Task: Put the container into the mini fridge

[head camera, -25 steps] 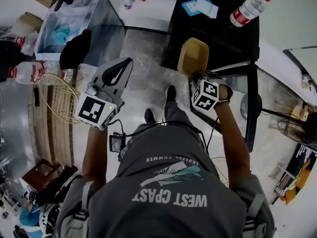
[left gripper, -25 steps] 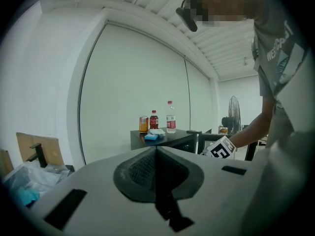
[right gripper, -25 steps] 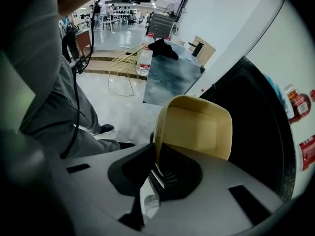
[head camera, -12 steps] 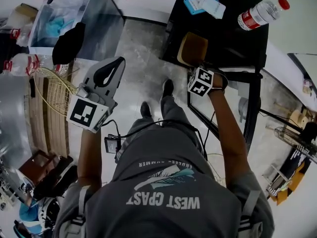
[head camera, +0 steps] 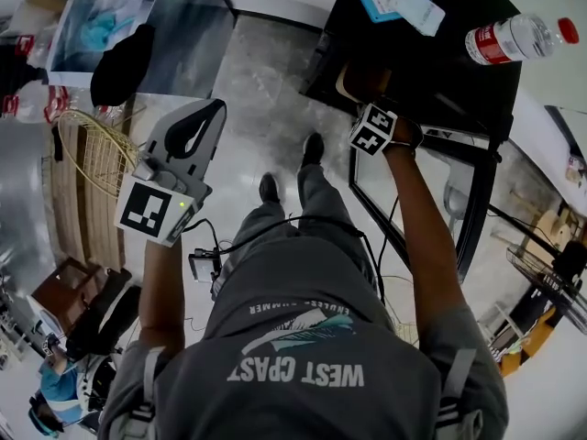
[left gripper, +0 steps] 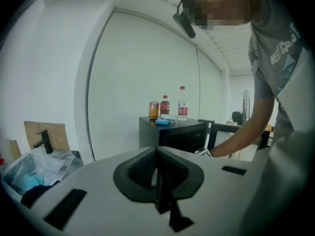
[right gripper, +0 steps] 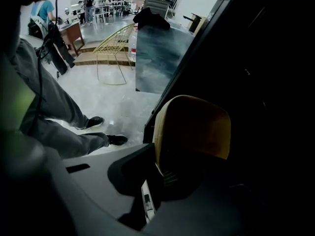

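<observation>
The yellow container [right gripper: 194,127] hangs tilted at the mouth of the black mini fridge [head camera: 431,62], with the dark interior to its right. My right gripper [right gripper: 162,173] is shut on its near rim and points steeply down. From the head view only a sliver of the container [head camera: 351,82] shows under the fridge's top edge, just beyond the right gripper [head camera: 371,122]. The fridge's glass door [head camera: 417,200] stands open towards me. My left gripper [head camera: 197,126] is held off to the left over the floor, shut and empty, level with the fridge [left gripper: 182,134].
A water bottle [head camera: 518,37] and a blue packet [head camera: 399,0] lie on the fridge top. To the left stand a wire chair [head camera: 87,163] and a grey cabinet [head camera: 183,35]. My shoes [head camera: 312,149] stand on the marble floor by the door.
The right gripper has sunk with the container from above the fridge's top down to its opening, so the top now hides most of it. The left gripper has dropped slightly.
</observation>
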{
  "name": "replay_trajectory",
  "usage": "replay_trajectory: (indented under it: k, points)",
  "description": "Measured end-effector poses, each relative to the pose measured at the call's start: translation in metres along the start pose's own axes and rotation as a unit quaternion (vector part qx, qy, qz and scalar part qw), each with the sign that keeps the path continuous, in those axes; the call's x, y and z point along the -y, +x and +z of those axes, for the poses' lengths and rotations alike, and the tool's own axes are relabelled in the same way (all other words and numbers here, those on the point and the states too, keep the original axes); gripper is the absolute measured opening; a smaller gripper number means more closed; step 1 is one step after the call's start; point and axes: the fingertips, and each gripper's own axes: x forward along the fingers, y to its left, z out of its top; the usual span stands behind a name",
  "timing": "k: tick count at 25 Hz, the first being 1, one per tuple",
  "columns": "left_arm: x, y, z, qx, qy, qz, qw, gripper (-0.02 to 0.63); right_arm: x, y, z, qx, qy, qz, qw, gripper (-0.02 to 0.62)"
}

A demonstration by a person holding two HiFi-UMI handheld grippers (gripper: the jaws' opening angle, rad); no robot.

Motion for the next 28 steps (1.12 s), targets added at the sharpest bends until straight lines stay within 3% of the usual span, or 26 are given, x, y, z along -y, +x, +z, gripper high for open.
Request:
replay_trajectory:
  k: [9, 15, 28]
  points:
    - [-0.01, 0.01, -0.018, -0.027, -0.017, 0.012, 0.9994, 0.017, 0.022, 0.046, -0.014, -0.026, 0.009, -0.007, 1.0, 0.051]
    - [-0.015, 0.017, -0.025, -0.021, -0.024, 0.012, 0.9994, 0.017, 0.036, 0.064, -0.02, -0.03, 0.004, -0.018, 0.999, 0.052]
    - [-0.02, 0.026, -0.034, -0.029, -0.04, 0.02, 0.9986, 0.017, 0.082, 0.074, -0.028, -0.051, -0.003, -0.088, 0.995, 0.095]
